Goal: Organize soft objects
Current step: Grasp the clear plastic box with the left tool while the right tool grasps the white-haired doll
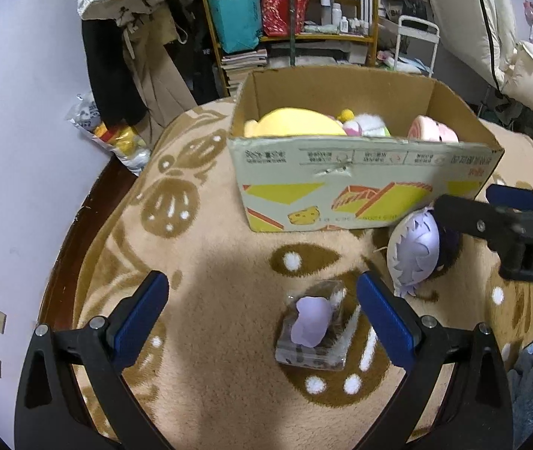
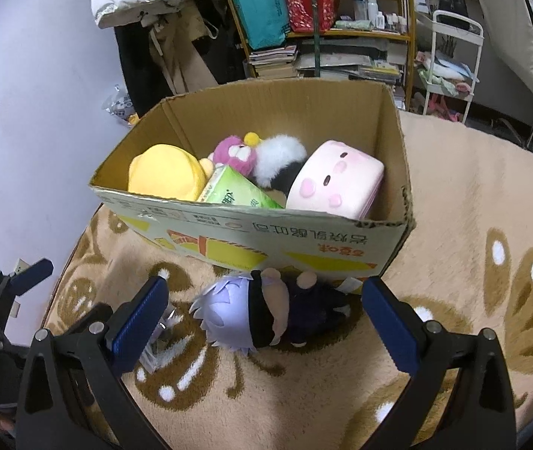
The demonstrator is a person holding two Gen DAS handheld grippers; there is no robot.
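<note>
A cardboard box (image 1: 360, 195) (image 2: 251, 232) stands on the beige blanket and holds several soft toys: a yellow plush (image 2: 167, 176), a pink plush (image 2: 335, 180), a green tissue pack (image 2: 234, 191). A white-haired doll in dark clothes (image 2: 262, 313) (image 1: 414, 253) lies in front of the box. My right gripper (image 2: 262, 318) is open, fingers either side of the doll. A clear case with a purple toy (image 1: 313, 328) lies between the fingers of my open left gripper (image 1: 262, 311).
The beige blanket with brown patterns (image 1: 210, 262) covers the surface; its dark edge runs at left by the wall. Shelves (image 1: 289, 18), hanging coats (image 1: 131, 7) and a white cart (image 2: 454, 56) stand behind. The right gripper (image 1: 510, 225) shows in the left wrist view.
</note>
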